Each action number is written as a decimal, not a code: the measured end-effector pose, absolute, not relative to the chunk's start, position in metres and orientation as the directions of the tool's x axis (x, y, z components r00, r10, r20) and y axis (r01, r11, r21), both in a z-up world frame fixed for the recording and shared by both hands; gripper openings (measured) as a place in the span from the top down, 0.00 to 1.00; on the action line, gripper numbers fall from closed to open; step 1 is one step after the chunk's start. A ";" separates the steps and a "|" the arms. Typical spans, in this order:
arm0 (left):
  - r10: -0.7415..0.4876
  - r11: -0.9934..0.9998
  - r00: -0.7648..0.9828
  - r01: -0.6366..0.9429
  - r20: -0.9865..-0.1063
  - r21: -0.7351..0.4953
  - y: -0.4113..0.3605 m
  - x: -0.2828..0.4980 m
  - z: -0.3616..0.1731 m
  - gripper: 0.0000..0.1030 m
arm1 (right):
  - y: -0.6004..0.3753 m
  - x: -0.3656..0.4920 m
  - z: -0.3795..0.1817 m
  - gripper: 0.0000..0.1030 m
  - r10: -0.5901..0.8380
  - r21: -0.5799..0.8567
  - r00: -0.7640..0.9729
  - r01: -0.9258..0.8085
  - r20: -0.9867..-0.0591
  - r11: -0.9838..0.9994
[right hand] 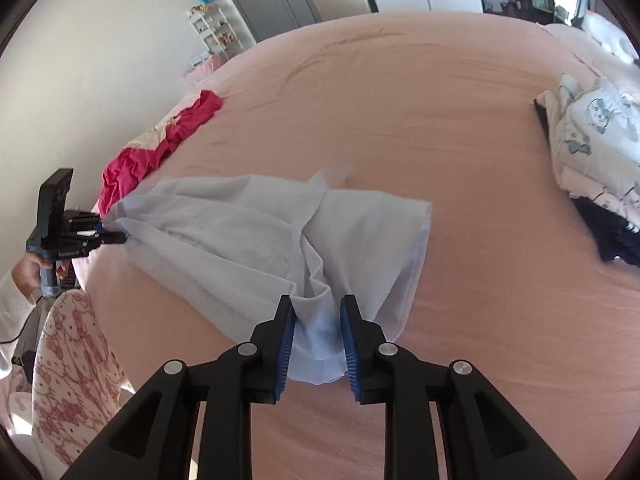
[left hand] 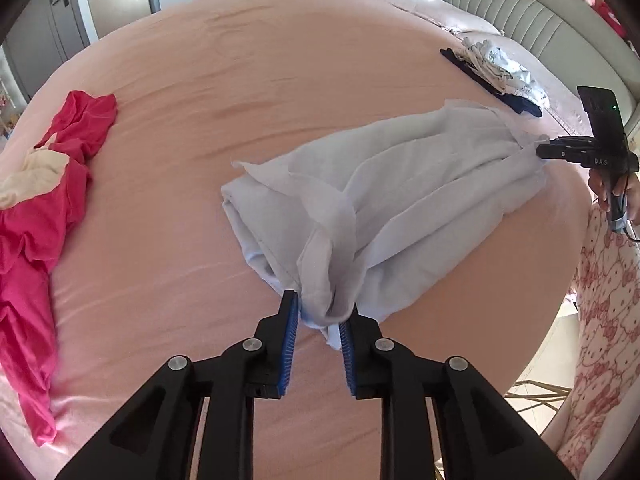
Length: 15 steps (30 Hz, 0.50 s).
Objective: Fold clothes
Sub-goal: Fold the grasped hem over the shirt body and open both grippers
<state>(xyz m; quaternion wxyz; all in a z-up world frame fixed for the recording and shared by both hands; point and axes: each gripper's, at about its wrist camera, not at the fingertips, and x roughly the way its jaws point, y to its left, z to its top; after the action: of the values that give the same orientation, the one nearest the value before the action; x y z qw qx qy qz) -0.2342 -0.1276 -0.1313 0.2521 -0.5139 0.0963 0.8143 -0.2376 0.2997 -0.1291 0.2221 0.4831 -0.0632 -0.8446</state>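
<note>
A pale blue garment (left hand: 392,200) lies bunched and stretched across the pink bed (left hand: 240,80). My left gripper (left hand: 320,312) is shut on one end of it, with cloth bunched between the blue pads. My right gripper (right hand: 318,316) is shut on the other end of the same garment (right hand: 248,232). Each gripper shows in the other's view, the right one (left hand: 540,151) at the far right and the left one (right hand: 122,237) at the far left, both clamped on the cloth.
A crumpled red garment with a cream piece (left hand: 44,200) lies at the bed's left side. A stack of folded clothes (left hand: 504,76) sits by the grey headboard (left hand: 540,12). The person's pink patterned pyjamas (right hand: 72,376) stand at the bed edge.
</note>
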 end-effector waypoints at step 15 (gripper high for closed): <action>0.322 -0.853 -0.367 -0.512 -0.873 -0.100 -0.092 -0.270 -0.125 0.97 | 0.265 -0.269 -0.138 0.94 -0.360 0.264 -0.398 0.275 -0.844 -0.924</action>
<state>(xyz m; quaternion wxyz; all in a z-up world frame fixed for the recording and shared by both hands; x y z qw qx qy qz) -0.2704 -0.0917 -0.1255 0.2539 -0.5020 0.0944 0.8214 -0.2688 0.2654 -0.1378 0.1899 0.5145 -0.0413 -0.8352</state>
